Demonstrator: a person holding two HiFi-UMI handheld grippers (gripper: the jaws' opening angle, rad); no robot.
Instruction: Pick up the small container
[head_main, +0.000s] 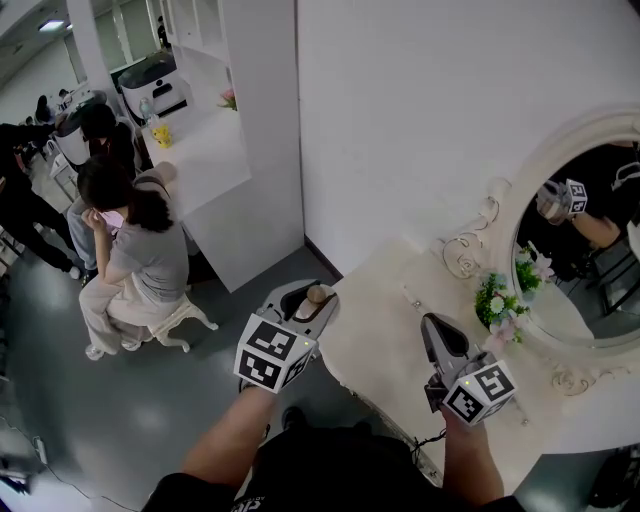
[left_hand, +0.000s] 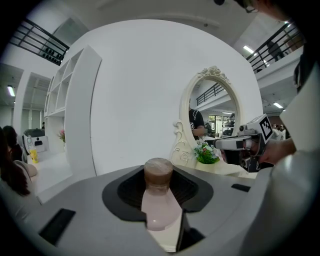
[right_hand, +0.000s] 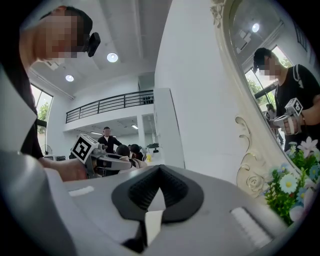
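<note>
The small container (head_main: 316, 294) (left_hand: 160, 205) is a pale pink bottle with a brown round cap. It is held between the jaws of my left gripper (head_main: 306, 298), cap pointing away from the hand, off the left edge of the cream vanity table (head_main: 380, 335). In the left gripper view the dark pads press the bottle on both sides. My right gripper (head_main: 433, 327) (right_hand: 159, 174) hangs over the table top with its jaws meeting at the tips and nothing between them. Each gripper shows in the other's view.
An oval mirror (head_main: 590, 240) in an ornate cream frame stands at the back right of the table, with a small flower bunch (head_main: 497, 300) at its foot. A white partition wall (head_main: 420, 120) is behind. A person (head_main: 140, 250) sits on a stool at left.
</note>
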